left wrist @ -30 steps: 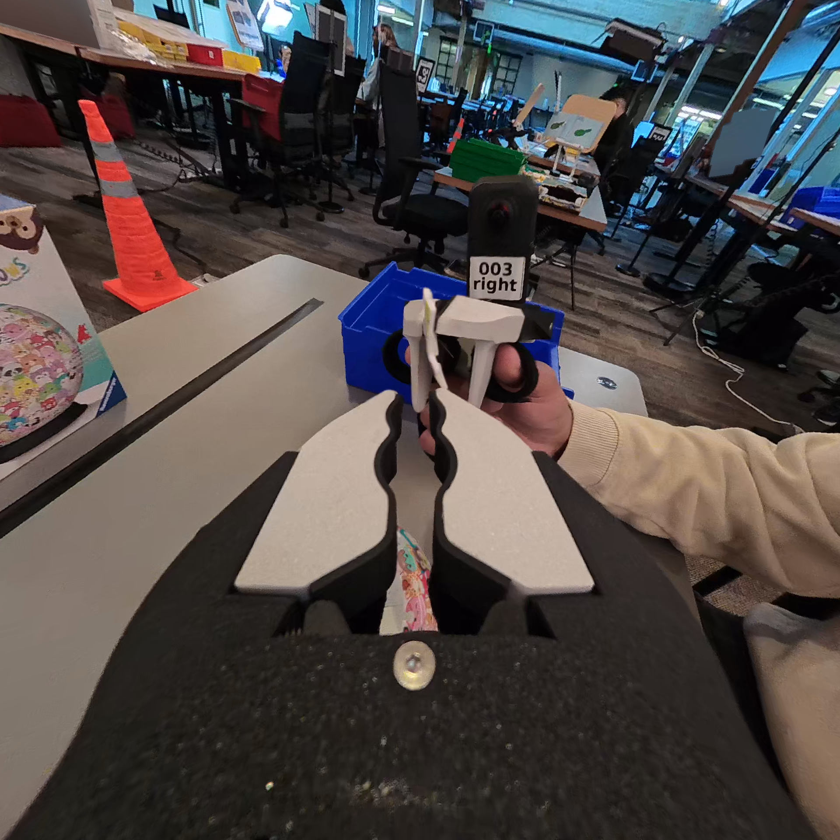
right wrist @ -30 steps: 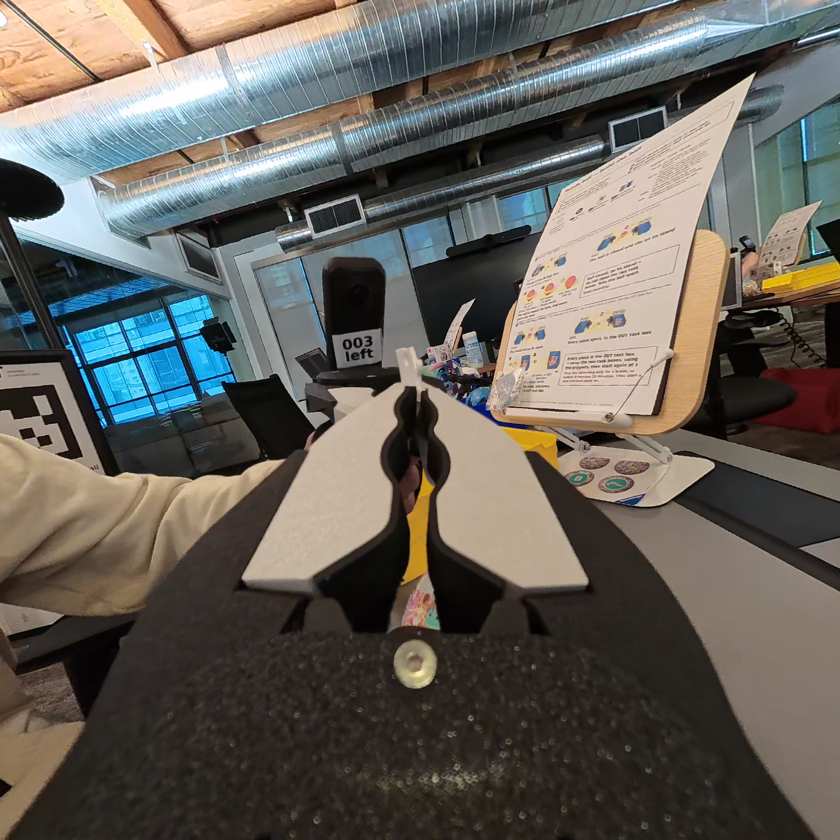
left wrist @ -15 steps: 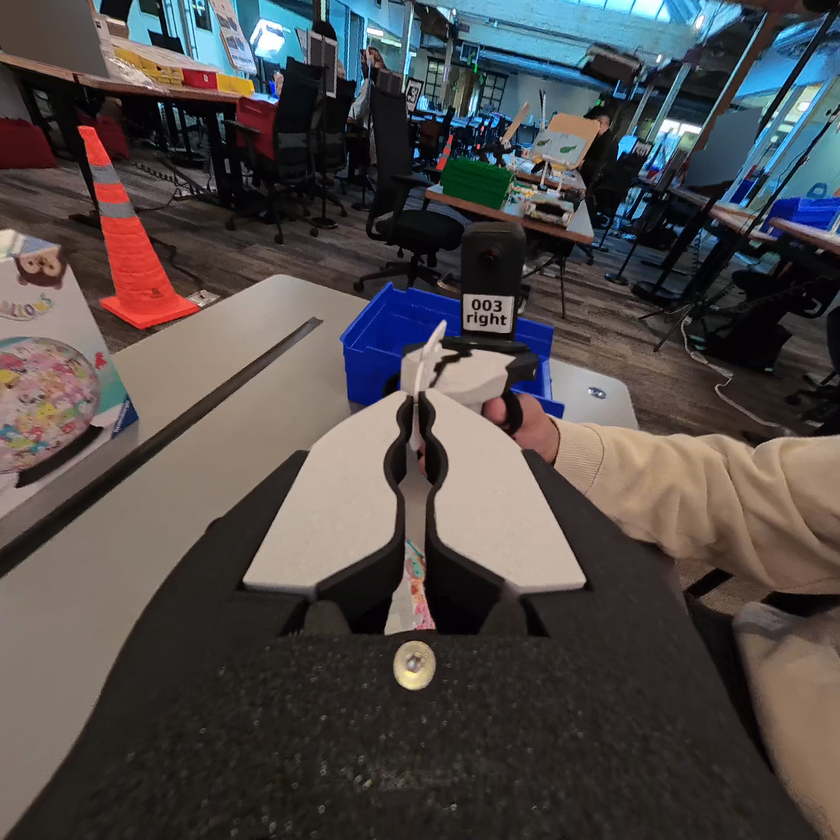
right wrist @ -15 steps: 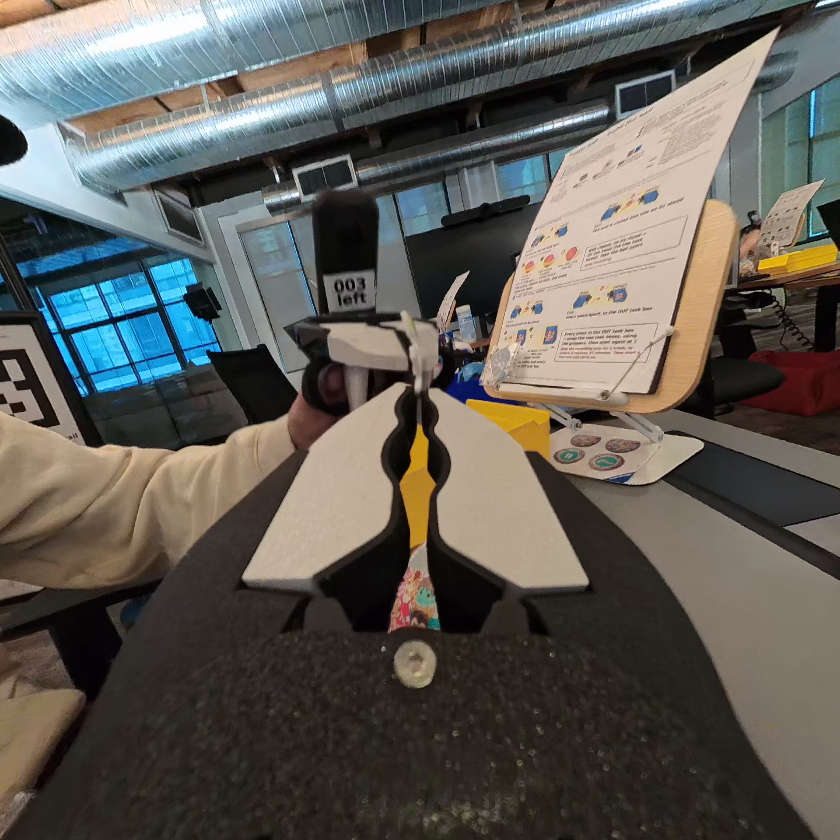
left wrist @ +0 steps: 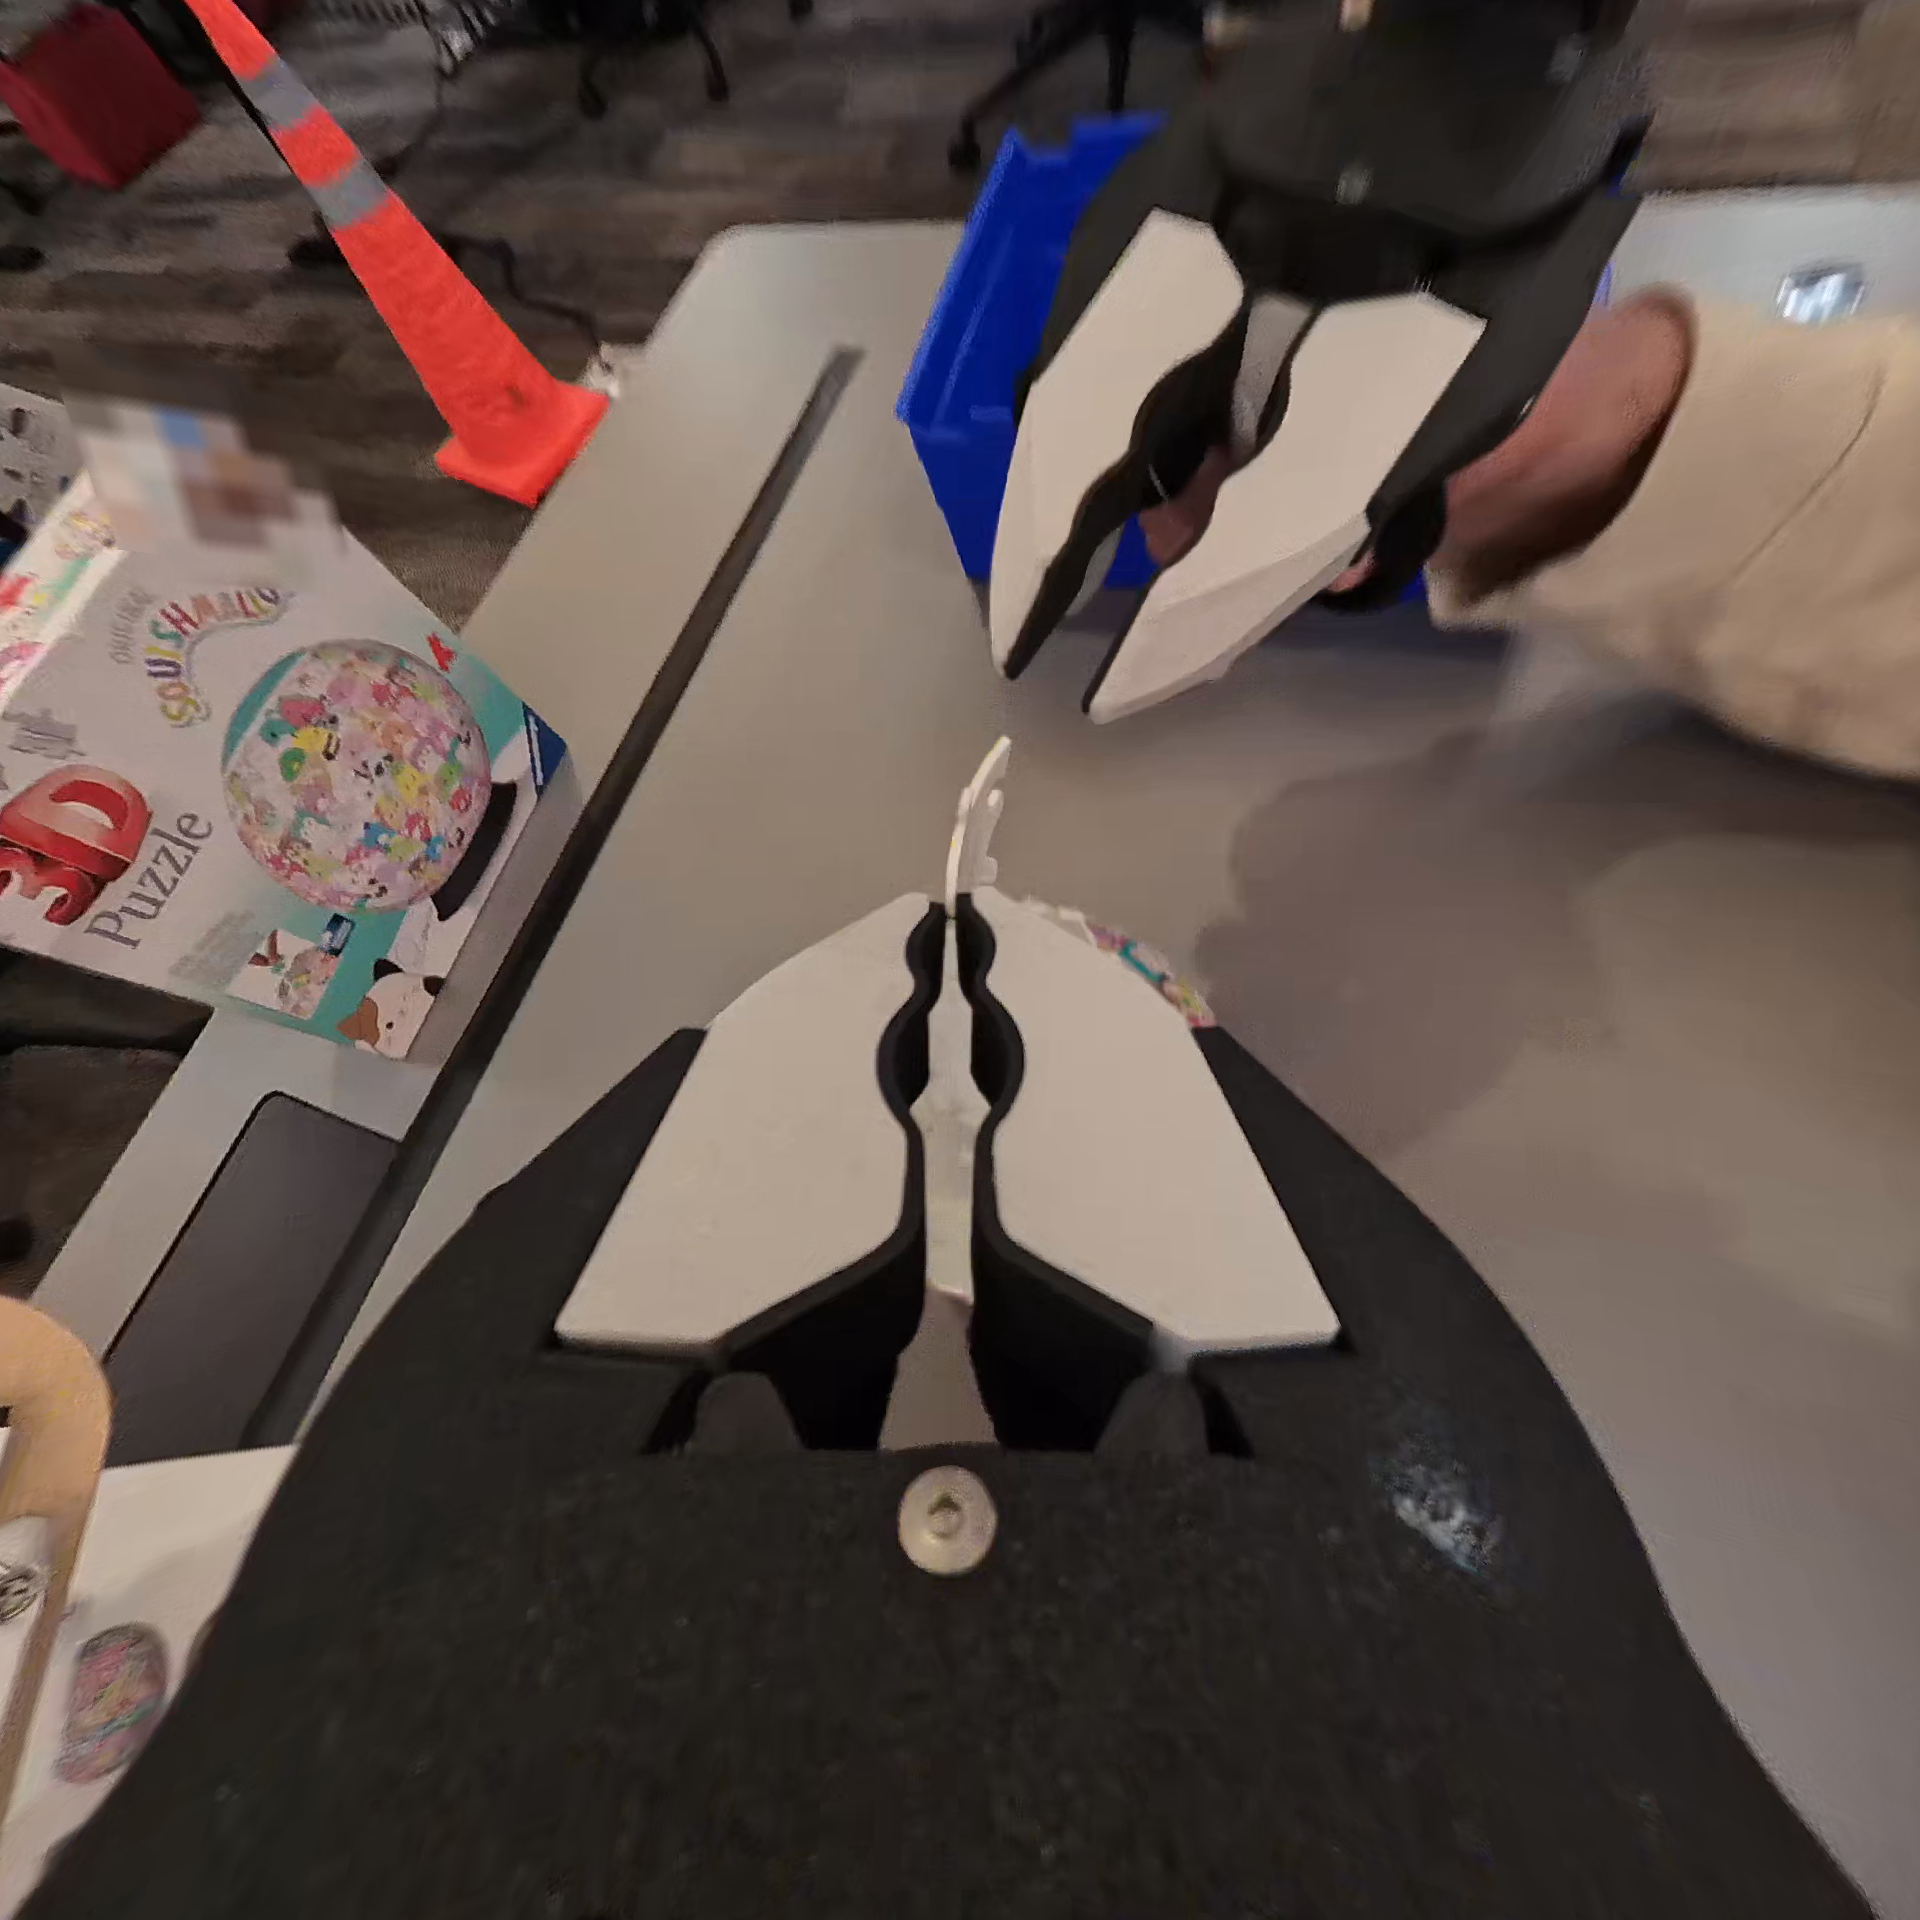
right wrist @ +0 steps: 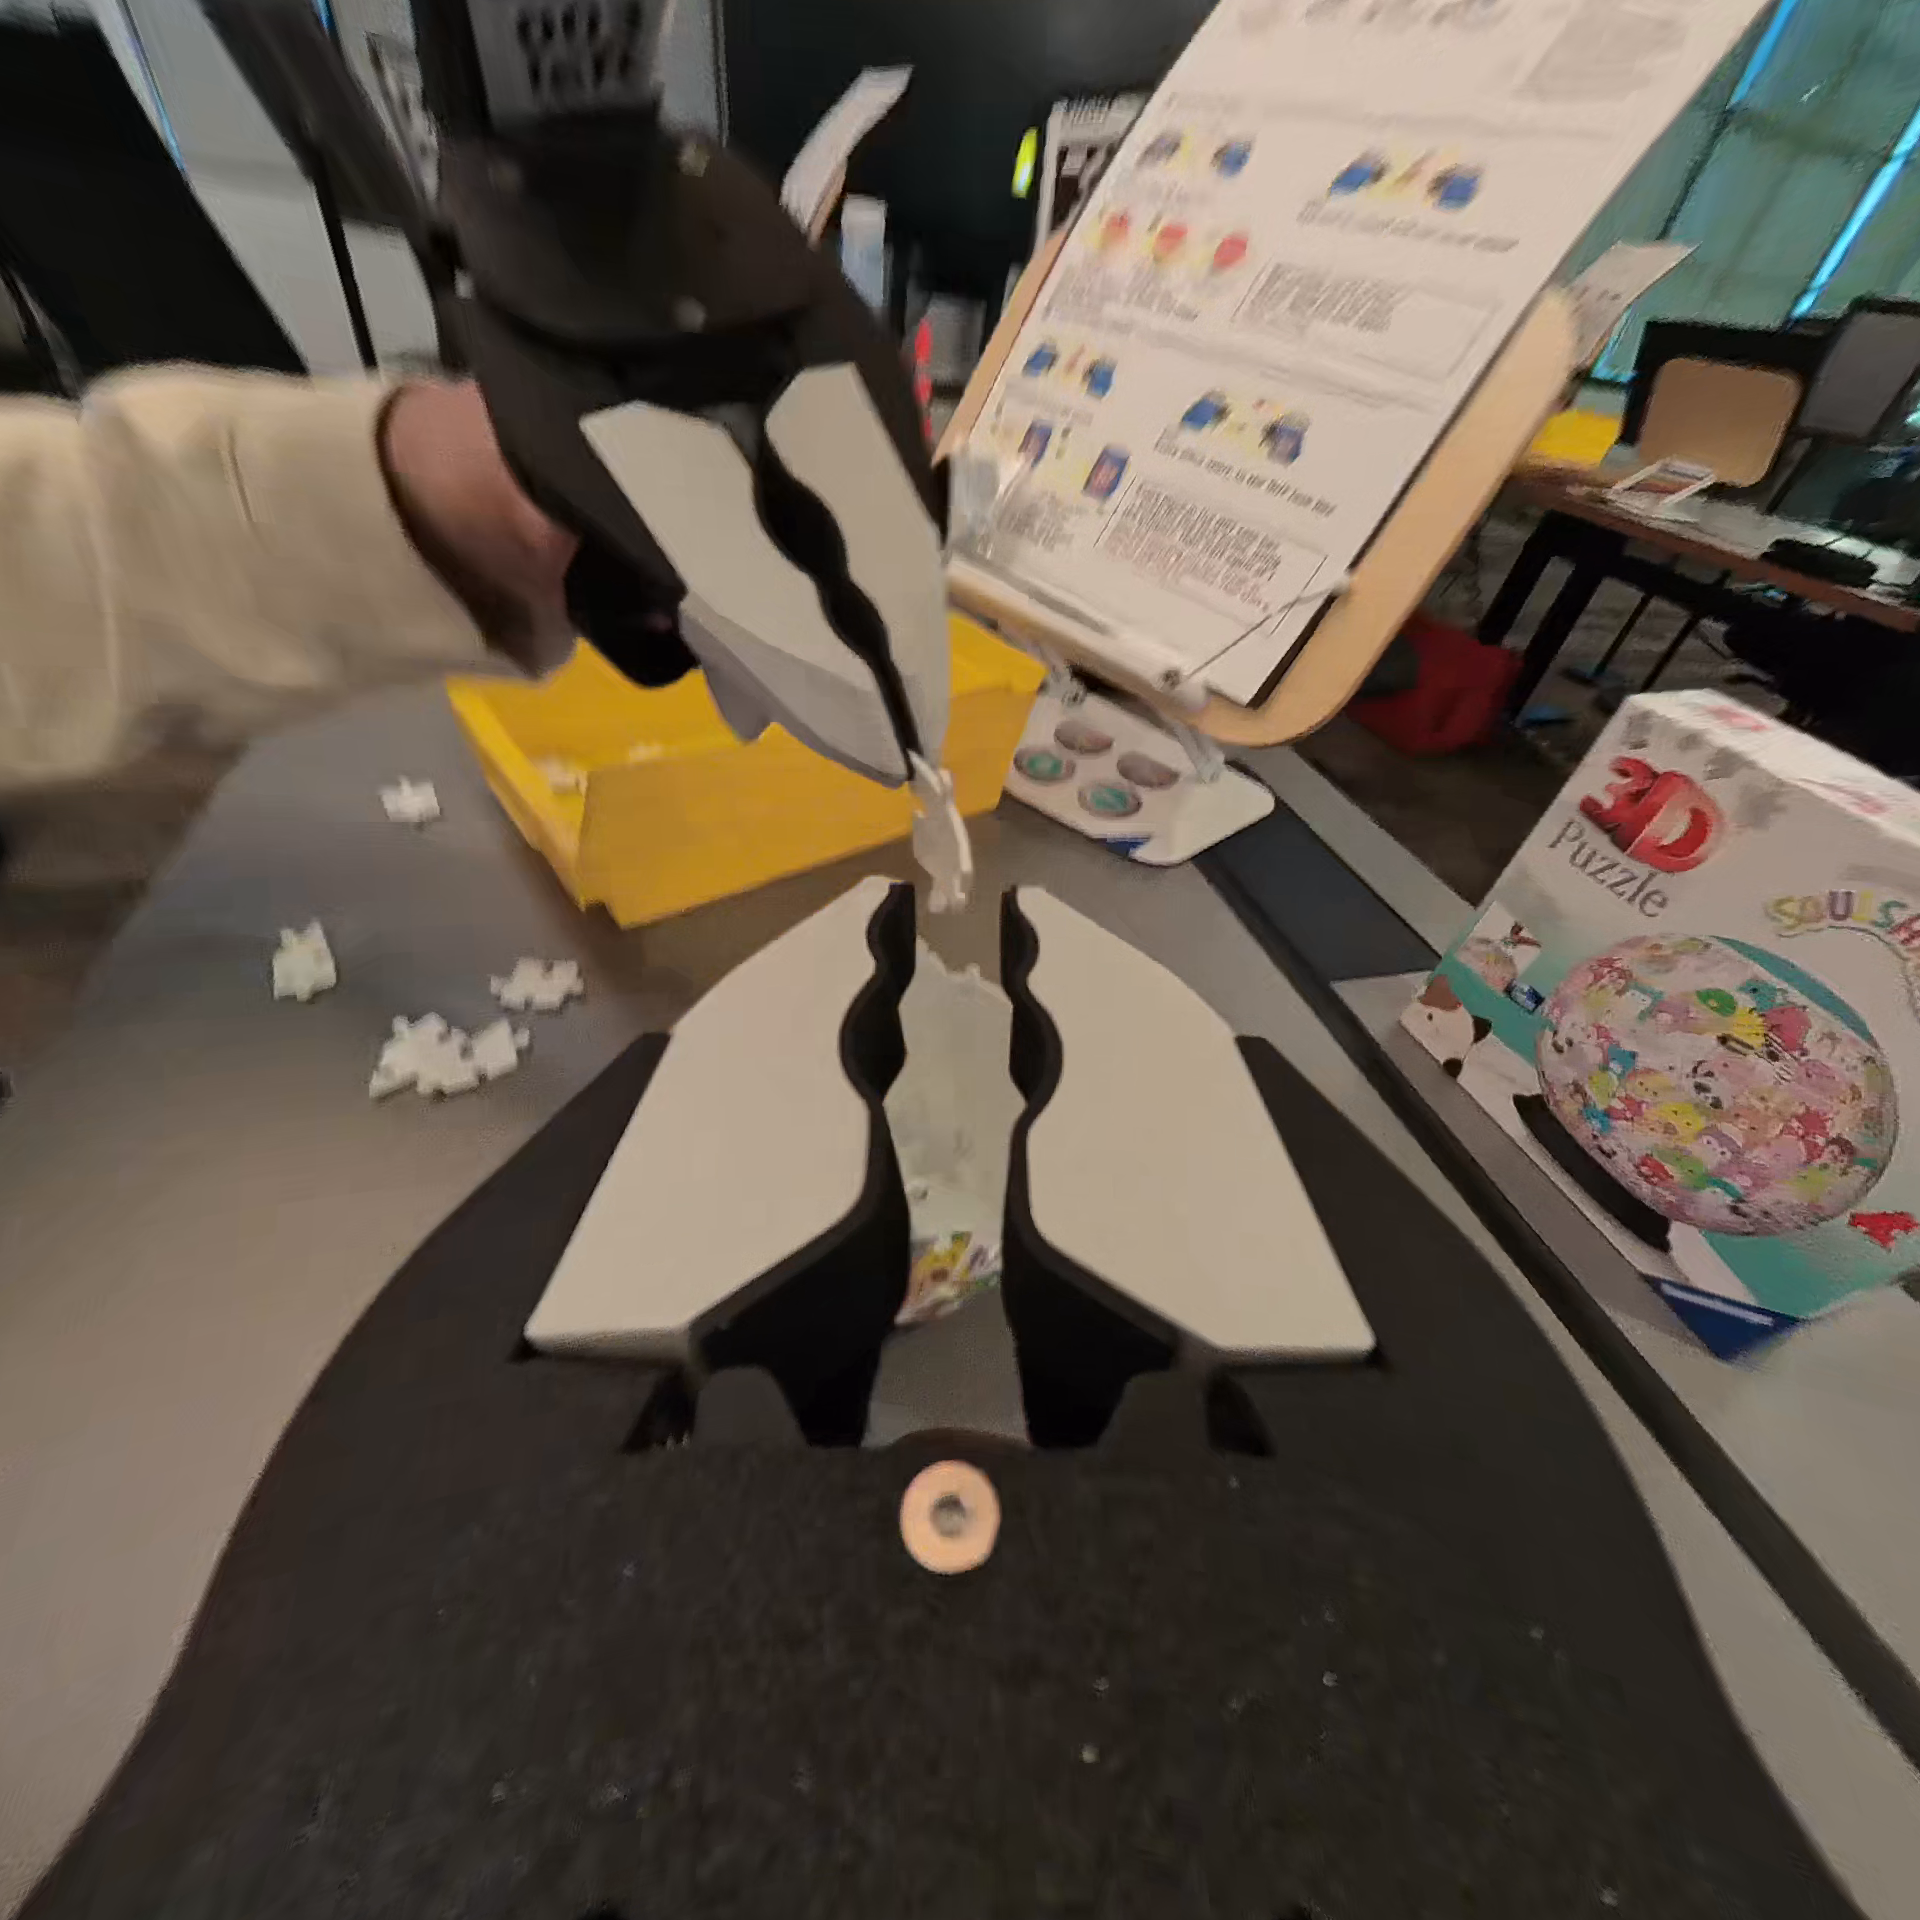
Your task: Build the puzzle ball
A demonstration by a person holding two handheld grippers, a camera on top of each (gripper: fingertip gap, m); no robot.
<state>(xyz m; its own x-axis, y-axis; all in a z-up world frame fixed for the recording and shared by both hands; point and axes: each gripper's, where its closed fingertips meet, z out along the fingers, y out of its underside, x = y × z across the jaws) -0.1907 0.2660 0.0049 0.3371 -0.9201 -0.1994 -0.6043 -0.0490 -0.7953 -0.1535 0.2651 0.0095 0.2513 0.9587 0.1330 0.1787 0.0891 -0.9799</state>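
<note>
Puzzle work over a grey table (left wrist: pixel 1558 1039): in the left wrist view, the left gripper (left wrist: pixel 952 914) is pressed together on a white puzzle piece (left wrist: pixel 977 821) that stands edge-on past its tips. A patterned assembled section (left wrist: pixel 1153 971) peeks out just beside its right finger. Opposite, the right gripper (left wrist: pixel 1049 686) hangs above the table with its tips slightly parted and nothing between them. A blue bin (left wrist: pixel 966 364), an orange cone (left wrist: pixel 416 281) on the wood-look floor and the puzzle box (left wrist: pixel 260 810) frame the scene.

In the right wrist view, the right gripper (right wrist: pixel 954 904) is spread, the assembled section (right wrist: pixel 951 1164) lying on the table below the gap between its fingers. The left gripper (right wrist: pixel 920 764) comes in from above, pinching the puzzle piece (right wrist: pixel 943 842) just at the right gripper's tips. Loose white pieces (right wrist: pixel 447 1049) lie scattered near a yellow bin (right wrist: pixel 727 800); an instruction sheet on a stand (right wrist: pixel 1299 343) and the puzzle box (right wrist: pixel 1714 997) sit behind, in an open workshop.

The step in hand appears to be fitting this piece to the section; next, the piece likely needs lining up with the section's edge and pressing home.
</note>
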